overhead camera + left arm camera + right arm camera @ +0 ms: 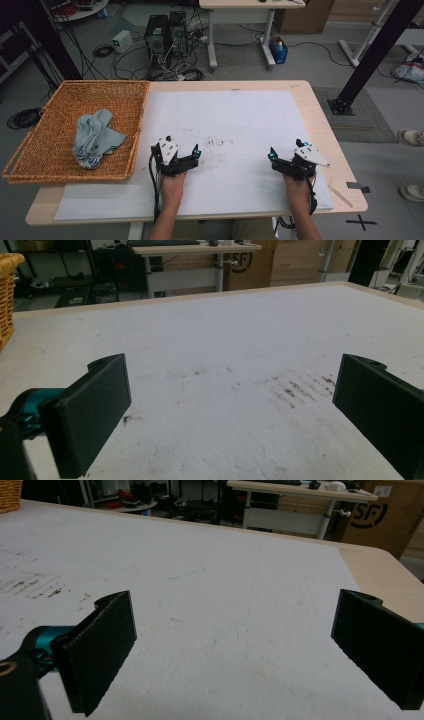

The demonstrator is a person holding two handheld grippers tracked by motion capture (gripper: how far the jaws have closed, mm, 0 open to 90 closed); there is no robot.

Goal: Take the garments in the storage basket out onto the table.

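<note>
Both tools spread, holding nothing.
Left tool point(183, 151) and right tool point(286, 150) rest on the white surface point(235, 120); grey cloth point(94, 137) lies crumpled in the basket point(45, 150), its folds unclear.

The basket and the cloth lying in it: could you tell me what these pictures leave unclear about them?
- Cloth, high view: bunched up, so what kind of item it is and whether one piece or several cannot be told.
- Basket, high view: floor under the cloth is covered.
- Basket, left gripper view: cut off by the left edge.
</note>
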